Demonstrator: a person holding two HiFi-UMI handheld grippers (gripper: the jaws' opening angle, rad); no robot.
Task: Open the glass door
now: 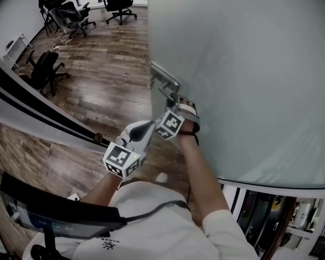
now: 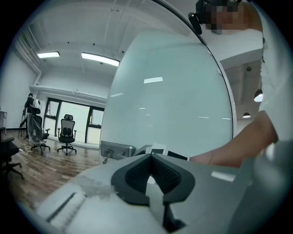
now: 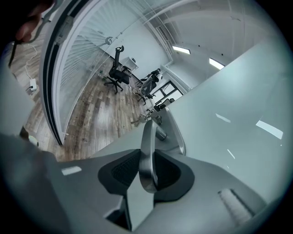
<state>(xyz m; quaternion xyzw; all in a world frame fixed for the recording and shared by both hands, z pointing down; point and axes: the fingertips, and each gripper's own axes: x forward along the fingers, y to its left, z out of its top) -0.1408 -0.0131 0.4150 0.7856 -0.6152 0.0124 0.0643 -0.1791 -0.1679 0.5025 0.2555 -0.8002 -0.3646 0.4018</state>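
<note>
The frosted glass door point(image 1: 244, 76) fills the right of the head view and stands swung open from its frame. At its edge sits a metal lock plate point(image 1: 163, 75) with a lever handle point(image 1: 166, 93). My right gripper point(image 1: 177, 105) is shut on that handle. In the right gripper view the handle point(image 3: 147, 137) runs between the dark pads point(image 3: 123, 171), which press on it. My left gripper point(image 1: 144, 129) hovers just left of the right one, clear of the door. Its jaws point(image 2: 151, 160) meet with nothing between them, pointing at the lock plate point(image 2: 116, 148).
A black-striped glass partition point(image 1: 40, 109) runs across the left, near my left gripper. Office chairs point(image 1: 119, 7) and another chair point(image 1: 45, 68) stand on the wooden floor point(image 1: 101, 86) beyond. A dark screen point(image 1: 51, 213) sits at the lower left.
</note>
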